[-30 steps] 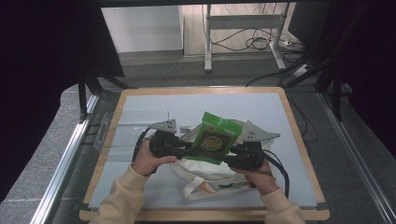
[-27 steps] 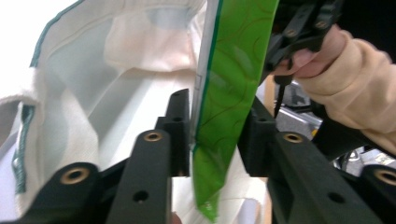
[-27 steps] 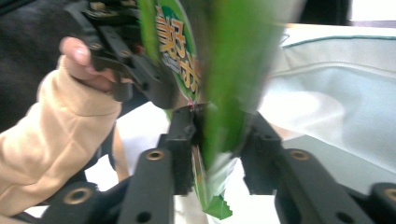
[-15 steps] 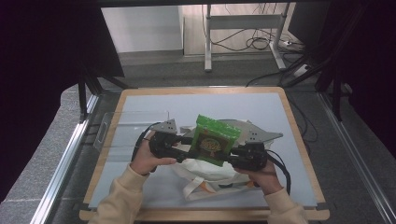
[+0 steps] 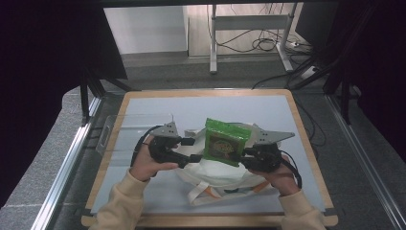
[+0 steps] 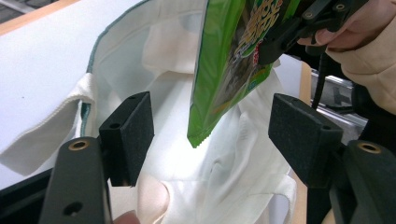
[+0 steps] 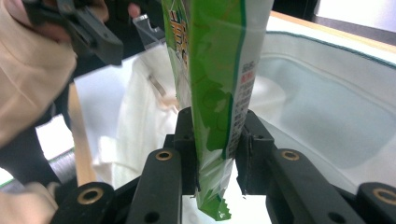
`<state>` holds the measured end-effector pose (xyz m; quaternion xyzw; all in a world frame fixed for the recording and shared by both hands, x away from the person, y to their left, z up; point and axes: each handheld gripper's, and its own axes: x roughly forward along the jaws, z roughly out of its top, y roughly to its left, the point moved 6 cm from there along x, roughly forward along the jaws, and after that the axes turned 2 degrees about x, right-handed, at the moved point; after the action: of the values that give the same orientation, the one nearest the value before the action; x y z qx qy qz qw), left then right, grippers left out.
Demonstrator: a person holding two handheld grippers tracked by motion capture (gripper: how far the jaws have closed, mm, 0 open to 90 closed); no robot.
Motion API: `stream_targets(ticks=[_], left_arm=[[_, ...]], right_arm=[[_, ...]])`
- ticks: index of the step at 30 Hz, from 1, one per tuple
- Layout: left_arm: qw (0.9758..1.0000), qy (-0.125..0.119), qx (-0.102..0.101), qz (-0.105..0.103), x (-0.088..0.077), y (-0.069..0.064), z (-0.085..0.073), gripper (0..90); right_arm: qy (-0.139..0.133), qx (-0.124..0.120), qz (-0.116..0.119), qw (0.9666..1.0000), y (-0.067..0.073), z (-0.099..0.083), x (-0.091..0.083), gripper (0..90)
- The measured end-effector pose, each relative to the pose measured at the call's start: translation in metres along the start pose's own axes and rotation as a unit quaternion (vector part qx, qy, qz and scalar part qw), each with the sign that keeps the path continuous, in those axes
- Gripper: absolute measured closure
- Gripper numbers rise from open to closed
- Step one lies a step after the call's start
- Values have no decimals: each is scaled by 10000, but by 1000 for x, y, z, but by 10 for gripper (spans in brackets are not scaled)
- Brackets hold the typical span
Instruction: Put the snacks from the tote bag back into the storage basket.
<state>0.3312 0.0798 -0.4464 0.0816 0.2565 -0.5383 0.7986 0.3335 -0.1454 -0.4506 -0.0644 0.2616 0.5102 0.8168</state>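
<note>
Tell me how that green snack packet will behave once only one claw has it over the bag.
The green packet probably stays fairly flat: pinched near one edge by the right claw, it stands up without drooping. It looks light for its size. Its glossy film may slip, so keep the pinch firm. The left claw, just opened, no longer touches it above the white cloth bag.

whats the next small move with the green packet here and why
Probably lower the green packet into the white bag. The right gripper pinches its edge, it hangs upright over the bag's mouth, and the left gripper, its jaws just opened, stands apart from it.
</note>
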Motion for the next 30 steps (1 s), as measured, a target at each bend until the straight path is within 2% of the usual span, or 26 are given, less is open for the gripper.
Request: stream_targets(ticks=[3, 6, 10, 14, 17, 19, 22, 24, 30], left_arm=[[9999, 33, 26, 131, -2, 0, 1, 305], [9995, 58, 133, 266, -7, -1, 4, 305], [9985, 136, 232, 467, -18, -4, 17, 303], [9982, 180, 345, 467, -27, -8, 32, 304], [9964, 443, 530, 495, -31, -9, 41, 302], [9957, 494, 630, 471, -32, -10, 46, 302], [9944, 600, 763, 417, -32, -11, 53, 299], [9937, 599, 794, 521, -30, -10, 57, 302], [9921, 779, 896, 415, -27, -8, 65, 303]], right_arm=[[59, -96, 21, 9999, -2, 1, -1, 723], [-2, -77, 148, 9999, -5, 2, -5, 723], [119, -196, 140, 9996, -6, 0, -4, 723], [351, -385, 161, 9985, -3, -3, -2, 722], [473, -472, 223, 9975, -2, -4, -4, 722], [515, -517, 229, 9971, -2, -3, -5, 722], [585, -600, 184, 9963, -2, -1, -2, 722], [638, -668, 83, 9957, -3, 0, 1, 722], [802, -901, -29, 9927, -2, -2, 9, 722]])
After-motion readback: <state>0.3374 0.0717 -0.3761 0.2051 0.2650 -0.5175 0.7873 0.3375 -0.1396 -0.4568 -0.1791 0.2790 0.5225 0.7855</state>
